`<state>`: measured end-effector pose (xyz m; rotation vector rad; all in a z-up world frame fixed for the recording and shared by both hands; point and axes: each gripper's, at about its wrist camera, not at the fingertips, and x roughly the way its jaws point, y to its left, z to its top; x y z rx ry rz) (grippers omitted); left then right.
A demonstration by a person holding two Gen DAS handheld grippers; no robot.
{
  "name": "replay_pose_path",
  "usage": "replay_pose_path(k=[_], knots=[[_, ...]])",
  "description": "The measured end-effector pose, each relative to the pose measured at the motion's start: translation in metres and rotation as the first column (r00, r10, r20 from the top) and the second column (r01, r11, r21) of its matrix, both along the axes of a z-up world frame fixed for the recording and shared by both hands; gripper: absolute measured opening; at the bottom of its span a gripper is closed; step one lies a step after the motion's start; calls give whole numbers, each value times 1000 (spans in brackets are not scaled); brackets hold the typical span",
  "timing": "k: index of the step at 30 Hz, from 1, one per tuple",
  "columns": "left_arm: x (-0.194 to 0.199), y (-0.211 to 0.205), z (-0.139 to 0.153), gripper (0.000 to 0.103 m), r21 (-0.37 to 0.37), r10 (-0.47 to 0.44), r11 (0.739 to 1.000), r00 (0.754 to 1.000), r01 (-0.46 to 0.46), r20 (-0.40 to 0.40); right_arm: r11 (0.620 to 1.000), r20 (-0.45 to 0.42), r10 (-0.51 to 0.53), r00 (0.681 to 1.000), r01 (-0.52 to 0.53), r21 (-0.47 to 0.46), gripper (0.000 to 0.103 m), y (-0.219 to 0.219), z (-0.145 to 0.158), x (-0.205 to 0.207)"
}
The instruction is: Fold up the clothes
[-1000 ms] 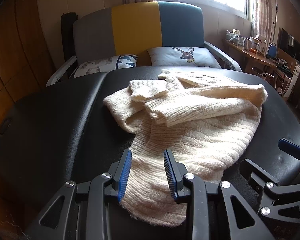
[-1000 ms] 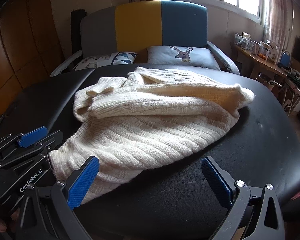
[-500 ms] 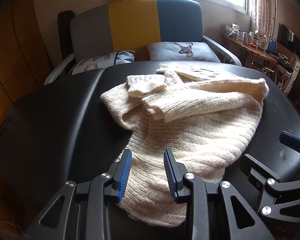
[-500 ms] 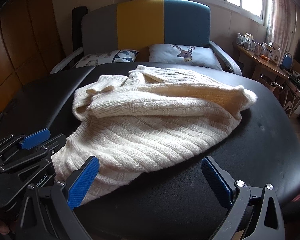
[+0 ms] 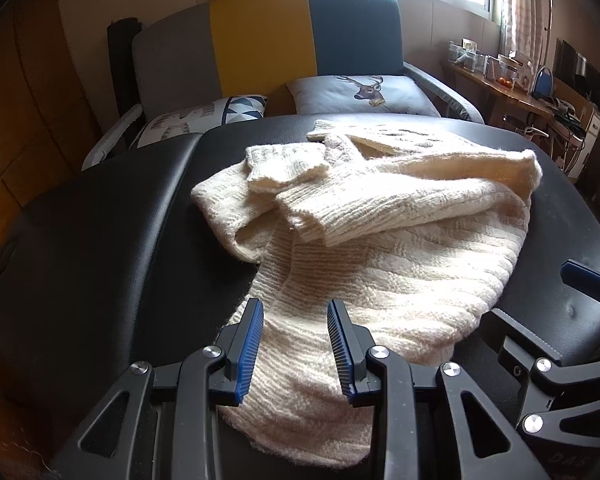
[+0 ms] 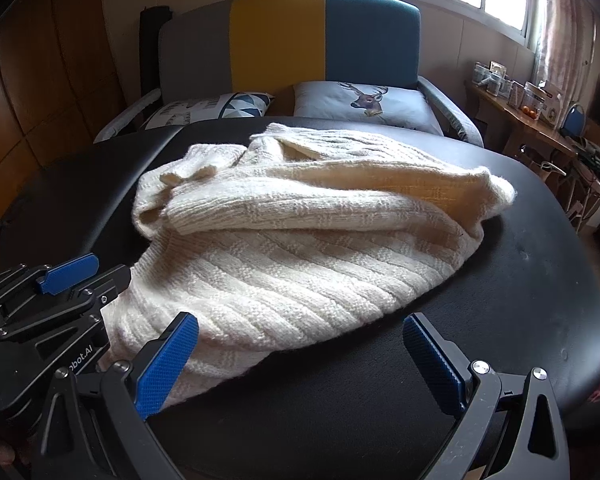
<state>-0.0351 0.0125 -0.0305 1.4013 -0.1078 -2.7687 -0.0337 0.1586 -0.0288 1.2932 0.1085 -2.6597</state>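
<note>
Lying rumpled across the middle of the black padded surface (image 6: pixel 380 420), the cream knit sweater (image 6: pixel 300 264) reaches from the centre of the right wrist view down to its lower left, where the near hem runs out between the two grippers. Its far edge stops short of the surface's back rim, and a folded corner points toward the right of the frame with bare black padding beyond it. More bare padding fills the lower centre and right of that view, and the whole left side of the left wrist view.

At the bottom centre of the left wrist view, the left gripper (image 5: pixel 294 344) has its jaws partly apart, one on each side of the sweater's near strip; the knit passes between the blue pads, but no squeeze shows, so it grips nothing. At the bottom of the right wrist view, the right gripper (image 6: pixel 300 360) stands with its jaws spread wide and empty, the left pad over the hem's edge and the right pad over bare padding.

Behind the surface, in the upper centre, stands a grey, yellow and blue sofa (image 6: pixel 324 40) with a deer cushion (image 6: pixel 360 100).
</note>
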Motion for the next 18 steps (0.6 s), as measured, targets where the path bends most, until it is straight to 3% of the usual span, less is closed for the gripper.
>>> replay_pose_path(k=[9, 18], knots=[[-29, 1, -18, 33, -1, -6, 1000, 999, 6, 46, 1000, 24, -11, 1000, 10, 17, 103, 12, -5, -26], [-64, -5, -38, 33, -40, -10, 999, 998, 13, 63, 996, -81, 40, 996, -34, 77, 103, 23, 26, -89]])
